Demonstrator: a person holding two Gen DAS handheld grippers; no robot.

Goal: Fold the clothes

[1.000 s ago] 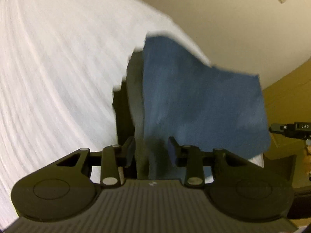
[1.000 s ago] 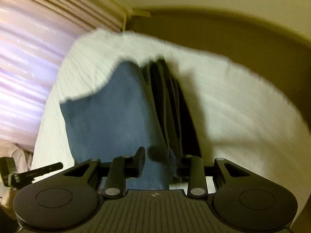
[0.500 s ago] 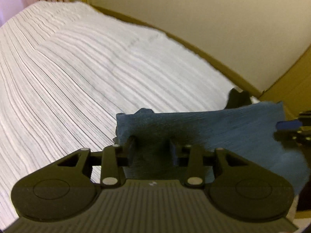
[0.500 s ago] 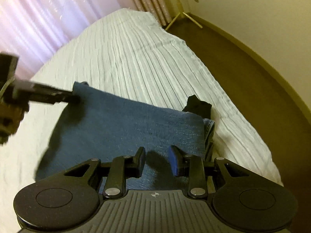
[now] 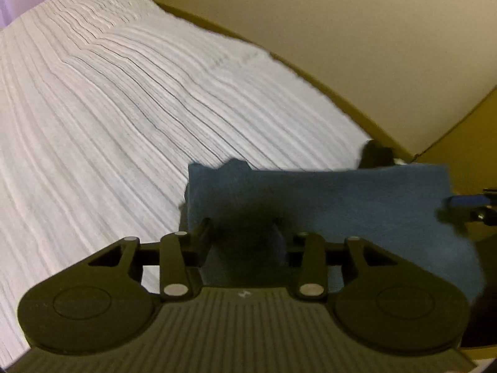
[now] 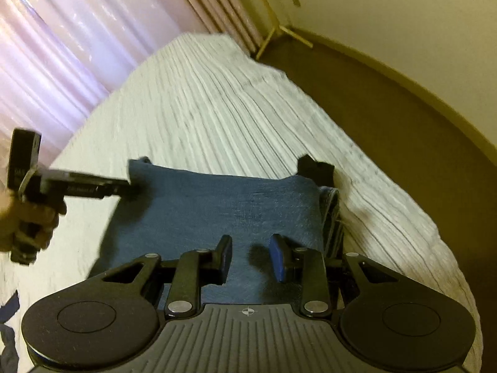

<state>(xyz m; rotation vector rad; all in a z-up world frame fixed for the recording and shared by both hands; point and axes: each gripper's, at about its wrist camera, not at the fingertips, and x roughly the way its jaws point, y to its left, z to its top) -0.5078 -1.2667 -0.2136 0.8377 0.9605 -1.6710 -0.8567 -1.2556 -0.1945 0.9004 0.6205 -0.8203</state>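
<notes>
While the blue cloth [image 6: 217, 211] lies folded on the bed [image 6: 223, 108], both grippers, left [image 5: 242, 236] and right [image 6: 250, 258], stand open and empty, so smoothing toward twelve o'clock probably comes next.

Your bed [image 6: 217, 99], covered in a white ribbed spread, carries everything here. In the right wrist view, the folded blue garment [image 6: 211, 211] lies flat on it at 6 o'clock, its layered edge showing along the 3 o'clock side. A small black item [image 6: 315, 171] sits on the spread touching the garment's far corner, toward 1 o'clock. Dark cloth [image 6: 7, 335] lies at 8 o'clock, mostly cut off.
</notes>
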